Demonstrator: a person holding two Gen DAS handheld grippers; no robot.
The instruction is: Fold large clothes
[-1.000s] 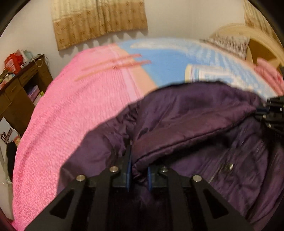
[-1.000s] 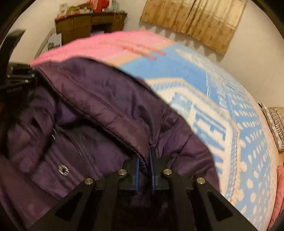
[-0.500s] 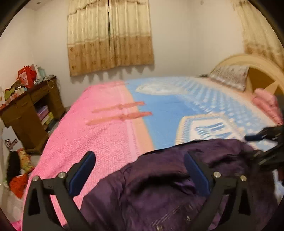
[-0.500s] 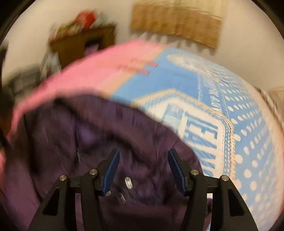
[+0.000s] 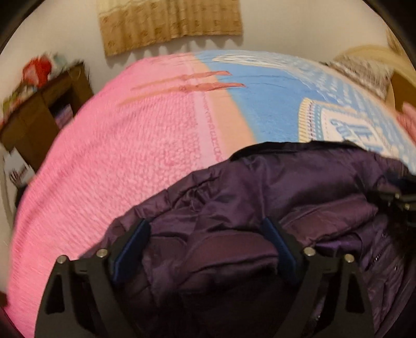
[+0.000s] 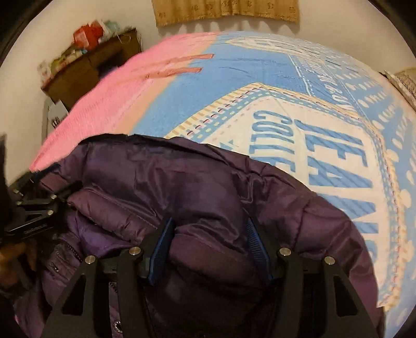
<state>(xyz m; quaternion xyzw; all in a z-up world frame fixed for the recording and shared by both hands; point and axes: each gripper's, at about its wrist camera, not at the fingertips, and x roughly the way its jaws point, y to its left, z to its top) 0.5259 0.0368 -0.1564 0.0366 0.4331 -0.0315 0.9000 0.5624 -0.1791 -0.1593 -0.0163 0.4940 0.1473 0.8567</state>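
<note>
Both claws released jacket (image 5: 260,197) | left (image 5: 208,241) closing, right (image 6: 210,239) half-open, seemingly gripping nothing

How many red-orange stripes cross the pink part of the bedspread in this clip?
2. The upper stripe and the lower stripe run side by side near the far end of the bedspread, crossing onto the blue part. None look hidden.

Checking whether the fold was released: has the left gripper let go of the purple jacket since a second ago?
Yes. The left gripper then pinched a fold; now its jaws stand wide over the purple jacket and are closing, the curtain back high in view.
</note>
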